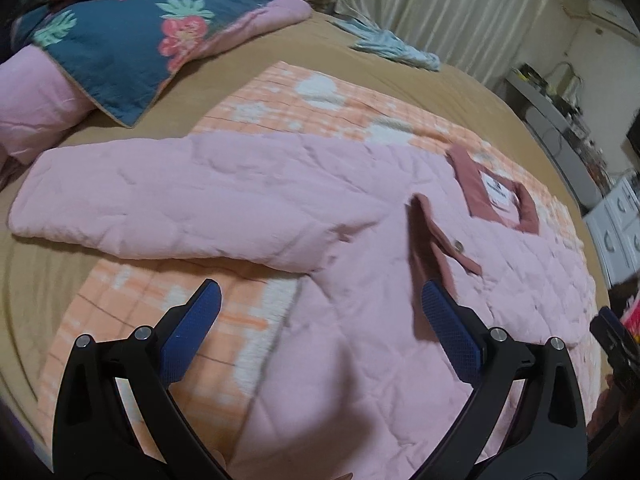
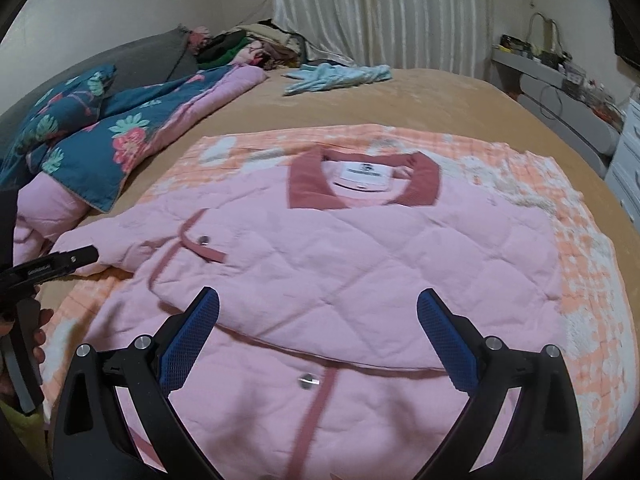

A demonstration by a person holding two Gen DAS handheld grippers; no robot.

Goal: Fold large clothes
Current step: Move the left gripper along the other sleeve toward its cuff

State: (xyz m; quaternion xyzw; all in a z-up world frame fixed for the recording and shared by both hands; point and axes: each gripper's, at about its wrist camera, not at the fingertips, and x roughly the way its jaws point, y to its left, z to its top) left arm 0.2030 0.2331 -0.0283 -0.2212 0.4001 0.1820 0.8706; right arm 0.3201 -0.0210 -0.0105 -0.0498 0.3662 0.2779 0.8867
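With the right side of the pink jacket (image 2: 340, 264) folded in, its 9 o'clock sleeve (image 1: 160, 200) remains; both hand-held grippers (image 1: 320, 312) (image 2: 318, 312) gape empty.

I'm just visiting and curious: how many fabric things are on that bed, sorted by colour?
Pink: 1, the quilted jacket
Orange and white checked: 1, the blanket under it
Dark blue floral: 1, the quilt
Light blue: 1, the crumpled cloth
Mixed pile by the curtain, too jumbled to count
Total: 4

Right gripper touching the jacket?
Apart. Right wrist view: right gripper is open with nothing between its pads, hovering above the pink jacket.
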